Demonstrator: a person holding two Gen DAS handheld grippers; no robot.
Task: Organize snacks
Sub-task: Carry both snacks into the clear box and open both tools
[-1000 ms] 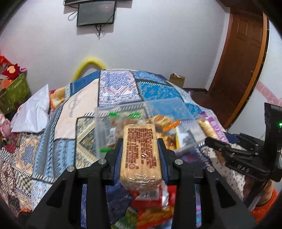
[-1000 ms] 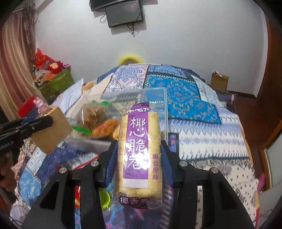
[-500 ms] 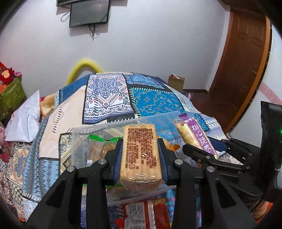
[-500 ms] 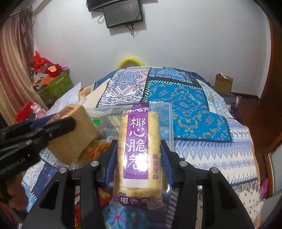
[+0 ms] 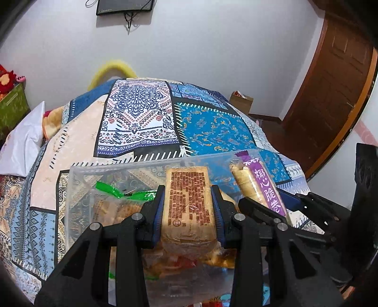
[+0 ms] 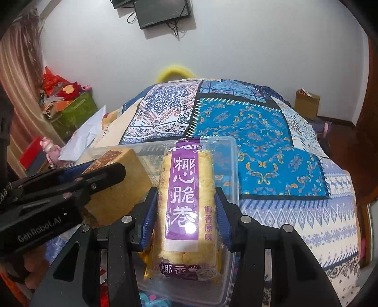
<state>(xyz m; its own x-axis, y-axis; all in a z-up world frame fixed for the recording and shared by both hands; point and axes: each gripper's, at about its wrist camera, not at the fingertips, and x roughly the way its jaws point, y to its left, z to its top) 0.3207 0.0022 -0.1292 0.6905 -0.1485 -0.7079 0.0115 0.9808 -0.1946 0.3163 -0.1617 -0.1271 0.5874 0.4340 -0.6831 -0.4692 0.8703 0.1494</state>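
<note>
My left gripper is shut on a tan wrapped cake bar with dark print, held over a clear plastic box on the bed. My right gripper is shut on a purple-labelled egg roll pack, also over the clear box. The right gripper and its pack show at the right of the left wrist view. The left gripper with its cake bar shows at the left of the right wrist view. Other snack packets lie in the box, one with a green seal.
A patchwork quilt covers the bed. A white pillow and a green bin stand to the left. A cardboard box and a wooden door are to the right. A monitor hangs on the wall.
Both grippers have moved forward with their snacks and now sit over the clear box, closer to each other. Grips are unchanged.
</note>
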